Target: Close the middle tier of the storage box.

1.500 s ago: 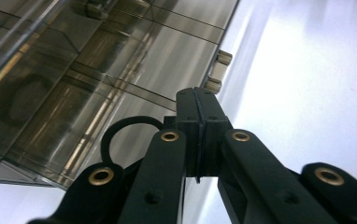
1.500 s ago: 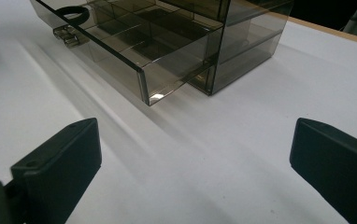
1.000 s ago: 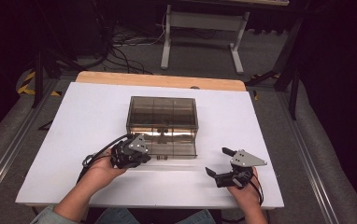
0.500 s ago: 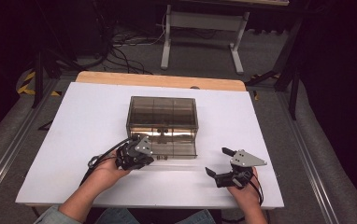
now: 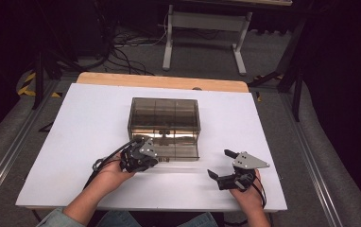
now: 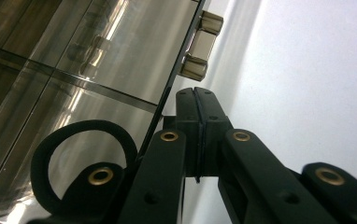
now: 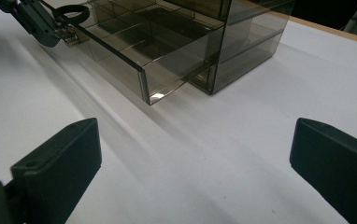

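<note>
On table [image 5: 84,123]: one drawer box [image 5: 164,120], two claws.

The left tool [image 5: 143,152] sits at the near left corner of the smoky box [image 5: 164,124], its jaws pressed fully together just beside the drawer's handle [image 6: 201,45]. The left hand [image 5: 114,171] grips it from behind, forearm angled in from below. The right tool [image 5: 223,164] lies low over the surface [image 5: 84,123], well to the right of the box, jaws spread wide, with the right hand [image 5: 247,194] behind it.
</note>
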A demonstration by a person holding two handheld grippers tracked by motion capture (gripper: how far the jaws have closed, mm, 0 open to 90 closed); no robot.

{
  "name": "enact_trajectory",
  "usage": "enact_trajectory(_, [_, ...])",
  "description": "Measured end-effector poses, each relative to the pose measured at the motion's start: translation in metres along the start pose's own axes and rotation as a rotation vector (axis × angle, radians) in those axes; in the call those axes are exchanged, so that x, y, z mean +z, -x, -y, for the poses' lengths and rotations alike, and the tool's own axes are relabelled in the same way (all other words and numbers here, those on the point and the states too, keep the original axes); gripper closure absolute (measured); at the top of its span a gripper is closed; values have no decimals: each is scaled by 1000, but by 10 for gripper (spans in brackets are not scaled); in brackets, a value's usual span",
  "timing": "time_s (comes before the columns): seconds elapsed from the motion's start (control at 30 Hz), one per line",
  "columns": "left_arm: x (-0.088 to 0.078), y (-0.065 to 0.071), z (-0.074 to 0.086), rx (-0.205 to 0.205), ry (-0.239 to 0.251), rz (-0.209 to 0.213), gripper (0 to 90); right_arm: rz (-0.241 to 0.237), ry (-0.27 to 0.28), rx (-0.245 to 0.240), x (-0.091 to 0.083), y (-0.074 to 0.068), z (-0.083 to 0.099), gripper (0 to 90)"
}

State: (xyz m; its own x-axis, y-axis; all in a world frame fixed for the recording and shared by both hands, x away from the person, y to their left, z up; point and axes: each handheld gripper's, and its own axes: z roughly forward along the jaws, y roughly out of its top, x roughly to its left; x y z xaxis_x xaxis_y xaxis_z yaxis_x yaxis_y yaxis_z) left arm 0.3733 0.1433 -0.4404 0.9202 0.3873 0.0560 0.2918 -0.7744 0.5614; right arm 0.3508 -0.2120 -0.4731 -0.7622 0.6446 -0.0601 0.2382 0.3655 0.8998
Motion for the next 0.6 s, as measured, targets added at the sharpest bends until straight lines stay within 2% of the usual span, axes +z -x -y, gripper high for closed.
enact_trajectory(0.47, [-1, 0, -2, -3, 11, 1, 895, 0, 0, 2, 0, 0, 0, 27])
enact_trajectory(0.6, [-1, 0, -3, -5, 7, -22, 895, 1, 1, 3, 0, 0, 0, 27])
